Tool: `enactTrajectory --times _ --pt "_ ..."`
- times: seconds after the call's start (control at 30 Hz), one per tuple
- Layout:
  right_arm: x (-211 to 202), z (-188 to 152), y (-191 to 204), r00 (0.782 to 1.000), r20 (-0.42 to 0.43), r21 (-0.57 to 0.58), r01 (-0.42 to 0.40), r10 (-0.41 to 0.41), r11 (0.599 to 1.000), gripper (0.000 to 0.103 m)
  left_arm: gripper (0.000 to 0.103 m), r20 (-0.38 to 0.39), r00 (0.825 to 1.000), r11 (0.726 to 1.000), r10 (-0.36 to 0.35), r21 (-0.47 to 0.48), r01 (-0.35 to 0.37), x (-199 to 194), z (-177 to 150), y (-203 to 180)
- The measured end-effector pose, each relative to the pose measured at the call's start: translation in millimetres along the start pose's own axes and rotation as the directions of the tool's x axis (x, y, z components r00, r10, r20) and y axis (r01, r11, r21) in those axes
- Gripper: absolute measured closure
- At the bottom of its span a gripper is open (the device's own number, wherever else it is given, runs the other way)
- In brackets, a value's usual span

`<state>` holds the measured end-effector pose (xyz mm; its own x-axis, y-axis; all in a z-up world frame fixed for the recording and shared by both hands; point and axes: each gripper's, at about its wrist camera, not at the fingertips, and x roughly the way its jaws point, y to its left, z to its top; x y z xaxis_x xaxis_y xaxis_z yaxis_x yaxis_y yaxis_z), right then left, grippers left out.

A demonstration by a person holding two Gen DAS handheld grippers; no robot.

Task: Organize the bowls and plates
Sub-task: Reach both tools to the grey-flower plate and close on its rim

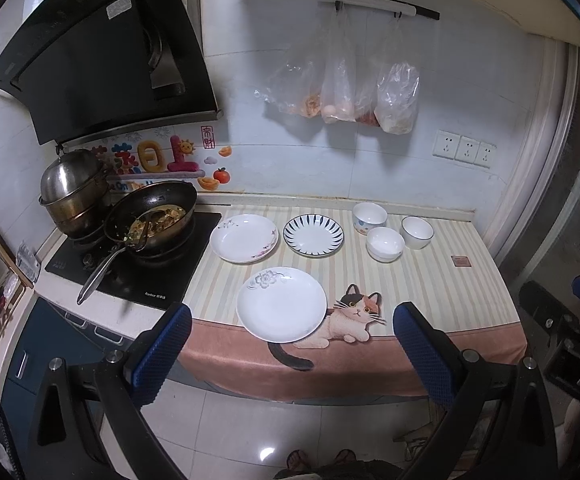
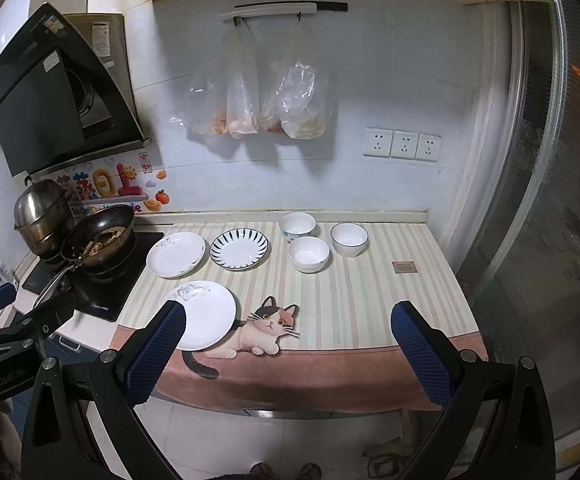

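Note:
Three plates lie on the striped cat-print cloth point(image 1: 430, 280): a white plate with a grey flower point(image 1: 281, 304) point(image 2: 205, 316) near the front edge, a white floral plate point(image 1: 244, 238) point(image 2: 175, 254) beside the stove, and a blue-striped plate point(image 1: 313, 235) point(image 2: 239, 249) to its right. Three white bowls cluster at the back right: a patterned bowl point(image 1: 369, 217) point(image 2: 297, 227), a plain bowl point(image 1: 385, 243) point(image 2: 309, 254) and a dark-rimmed bowl point(image 1: 416, 232) point(image 2: 348, 239). My left gripper point(image 1: 292, 346) and my right gripper point(image 2: 287, 346) hover open in front of the counter, holding nothing.
A wok with food point(image 1: 151, 218) and a steel steamer pot point(image 1: 74, 192) sit on the black cooktop point(image 1: 101, 276) at left. Plastic bags point(image 1: 342, 92) hang on the back wall. A small brown square point(image 1: 460, 261) lies at the cloth's right. A glass door point(image 2: 550, 240) stands on the right.

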<state>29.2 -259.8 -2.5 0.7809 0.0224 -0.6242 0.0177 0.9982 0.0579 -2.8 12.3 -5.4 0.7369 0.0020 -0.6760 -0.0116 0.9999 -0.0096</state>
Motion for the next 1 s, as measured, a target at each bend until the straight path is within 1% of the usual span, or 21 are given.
enactTrajectory --times 0.17,0.27,0.4,0.43,0.47,0.5,0.57,0.63,0.67,0.73,0.8,0.87,0.9,0.93,1.0 --pt "26 0 -1 1.0 0.002 0.026 -0.015 0.015 1.0 0.0 0.0 0.015 1.0 1.0 0.004 0.01 -0.004 23 2 11" --pt "59 1 -3 0.999 -0.031 0.048 -0.039 0.04 0.998 0.0 0.0 0.018 0.999 0.999 0.045 0.021 -0.045 53 5 18" --pt "130 -2 -3 0.987 -0.139 0.059 -0.07 0.078 0.996 0.0 0.0 -0.051 0.993 0.994 0.107 0.018 -0.106 114 8 37" --pt "153 -4 -2 0.98 -0.175 0.059 -0.088 0.097 0.994 0.0 0.0 -0.07 0.99 0.992 0.123 0.017 -0.122 127 7 42" --pt "182 -7 -1 0.969 -0.215 0.07 -0.112 0.125 0.991 0.0 0.0 -0.096 0.986 0.991 0.134 0.012 -0.133 147 7 49" --pt "198 -11 0 0.963 -0.233 0.077 -0.122 0.137 0.989 0.0 0.0 -0.123 0.981 0.988 0.151 0.001 -0.152 167 6 56" --pt "252 -21 5 0.94 -0.289 0.096 -0.162 0.184 0.982 0.0 0.0 -0.181 0.971 0.986 0.158 -0.02 -0.165 204 5 69" --pt "291 -30 12 0.925 -0.318 0.1 -0.187 0.21 0.977 0.0 0.0 -0.244 0.954 0.981 0.174 -0.041 -0.189 245 3 82" --pt "319 -35 19 0.911 -0.341 0.092 -0.214 0.232 0.973 0.0 0.0 -0.265 0.948 0.979 0.177 -0.047 -0.196 260 2 87" --pt "354 -42 31 0.889 -0.38 0.075 -0.246 0.256 0.966 0.0 0.0 -0.312 0.93 0.974 0.193 -0.055 -0.22 297 -2 98" --pt "400 -50 47 0.856 -0.422 0.057 -0.302 0.297 0.952 0.0 0.0 -0.369 0.909 0.97 0.193 -0.066 -0.233 330 -7 105" --pt "437 -58 61 0.82 -0.474 0.053 -0.337 0.32 0.94 0.0 0.0 -0.438 0.883 0.97 0.167 -0.085 -0.226 369 -16 116" --pt "453 -62 68 0.804 -0.494 0.052 -0.351 0.33 0.935 0.0 0.0 -0.459 0.874 0.97 0.162 -0.088 -0.226 380 -19 120" --pt "469 -65 73 0.792 -0.512 0.051 -0.358 0.332 0.932 0.001 0.0 -0.489 0.859 0.971 0.151 -0.088 -0.221 395 -23 122" --pt "505 -73 84 0.755 -0.556 0.055 -0.382 0.347 0.922 0.003 0.001 -0.542 0.831 0.976 0.121 -0.088 -0.199 424 -35 127"
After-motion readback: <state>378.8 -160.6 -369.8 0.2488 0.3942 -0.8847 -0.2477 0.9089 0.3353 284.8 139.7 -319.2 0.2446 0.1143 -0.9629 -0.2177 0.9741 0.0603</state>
